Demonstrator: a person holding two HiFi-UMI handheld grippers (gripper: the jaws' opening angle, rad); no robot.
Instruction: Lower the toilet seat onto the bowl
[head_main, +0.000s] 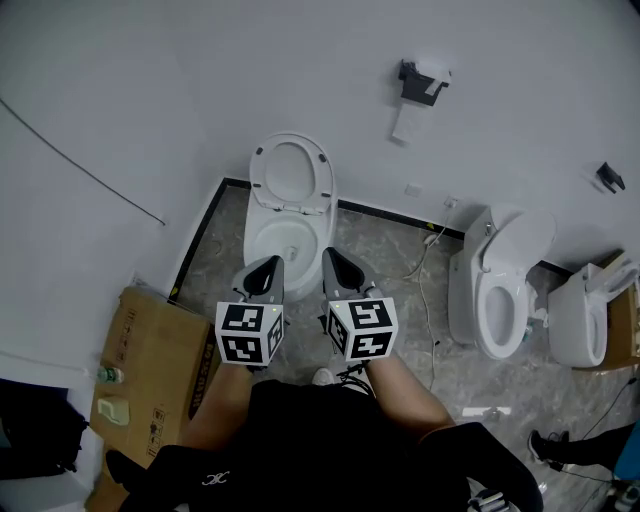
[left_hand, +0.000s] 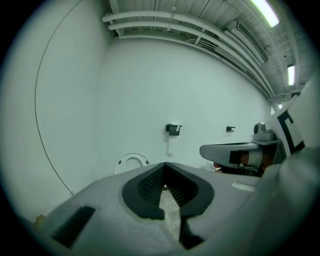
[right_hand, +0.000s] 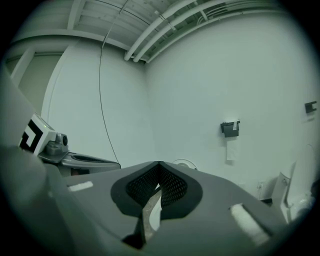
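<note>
Behind the toilet bowl (head_main: 283, 243), against the white wall, the toilet seat (head_main: 291, 172) stands raised, its oval ring upright and off the rim. I have both grippers on the near side of that bowl, side by side just before its front edge and pointing toward it.

My left gripper (head_main: 268, 266) has its jaws closed, the tips meeting with nothing between them. Only a sliver of floor (head_main: 380, 250) shows through the narrow slot lower down. My right gripper (head_main: 334, 260) reads the same in its own view: jaws together at the tips, nothing held. Both are well apart from the seat, which in each gripper view is a small white ring just above the closed tips.

Up the wall and to the right of the bowl hangs a black paper holder (head_main: 422, 82) with a strip of paper dangling from it. Left of the bowl a flattened cardboard box (head_main: 150, 355) lies on the floor. Right of the bowl stands a second toilet (head_main: 500, 290), its seat also up, and a white cable (head_main: 425, 285) trails over the marbled floor between the two.
</note>
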